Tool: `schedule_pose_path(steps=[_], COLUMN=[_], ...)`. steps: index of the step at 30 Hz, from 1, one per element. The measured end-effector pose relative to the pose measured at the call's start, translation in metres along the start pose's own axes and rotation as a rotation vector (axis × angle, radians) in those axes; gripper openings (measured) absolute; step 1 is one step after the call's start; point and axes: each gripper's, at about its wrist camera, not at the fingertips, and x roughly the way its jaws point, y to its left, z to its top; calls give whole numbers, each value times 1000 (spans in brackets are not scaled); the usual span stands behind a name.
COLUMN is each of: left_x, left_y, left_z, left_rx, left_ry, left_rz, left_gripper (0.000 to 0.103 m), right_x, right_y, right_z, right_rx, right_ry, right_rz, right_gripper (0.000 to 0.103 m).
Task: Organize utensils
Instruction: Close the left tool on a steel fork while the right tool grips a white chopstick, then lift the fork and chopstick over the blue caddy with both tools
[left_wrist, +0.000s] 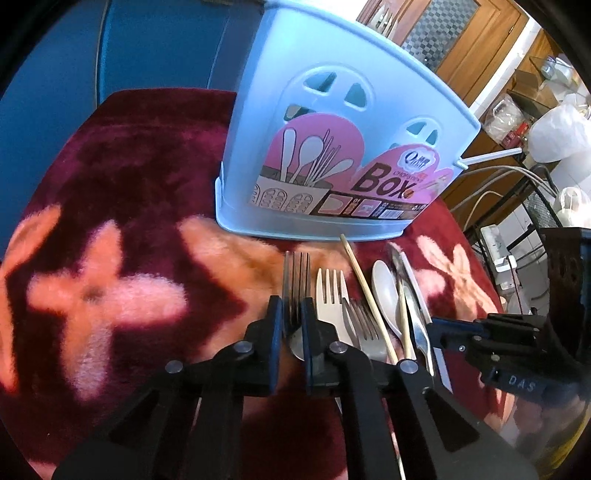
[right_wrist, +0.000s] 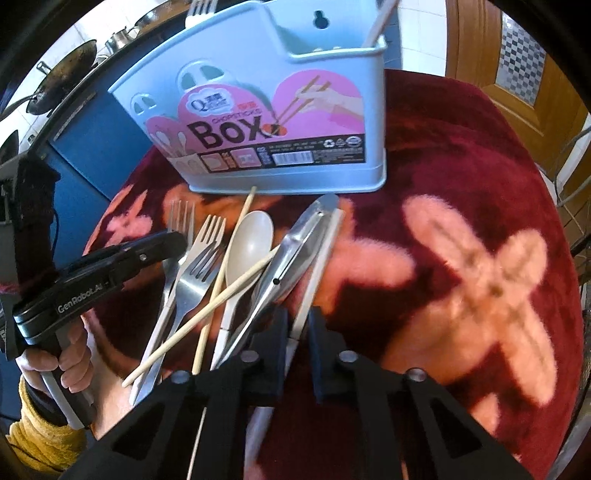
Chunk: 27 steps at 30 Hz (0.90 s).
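Left tool (left_wrist: 291, 325) is clamped on a steel fork (left_wrist: 295, 280); right tool (right_wrist: 298, 332) is pinched shut on a white plastic knife (right_wrist: 317, 258). Beyond both, upright on the red blanket (right_wrist: 461, 147) covering the counter, stands the blue chopsticks box (right_wrist: 258, 122), with only a fork and one chopstick poking from it. Between the tools lie a cream fork (left_wrist: 330, 295), another steel fork (right_wrist: 192, 284), a spoon (right_wrist: 251, 240), tongs (right_wrist: 295, 243) and chopsticks (right_wrist: 221, 295). My guess: sorting has barely begun.

Both wrist cameras look steeply down, close above the utensil row before the blue box (left_wrist: 332, 147); both views share box and row.
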Motion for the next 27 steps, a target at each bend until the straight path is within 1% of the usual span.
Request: schedule_pose_path(steps=[1, 5, 11, 14, 16, 23, 27], left_x=[-3, -19, -10, -1, 5, 12, 4], left_y=[0, 4, 1, -2, -3, -13, -20], left_z=[0, 0, 0, 1, 2, 7, 7], left_rx=[-2, 3, 21, 10, 13, 77, 113], left_ry=[-7, -20, 48, 98, 120, 132, 106], left_rz=[-2, 30, 17, -13, -17, 23, 42], left_gripper=[3, 2, 2, 2, 2, 2, 2], right_x=[-2, -10, -10, -5, 0, 18, 21], right_y=[-2, -9, -11, -5, -1, 1, 3], right_z=[-1, -5, -2, 8, 14, 35, 39], right_rx=[2, -13, -40, -84, -109, -152, -170], right_ry=[2, 22, 77, 106, 121, 185, 184], right_rz=[-2, -27, -49, -75, -89, -97, -97], right_gripper=[9, 7, 7, 7, 8, 9, 9])
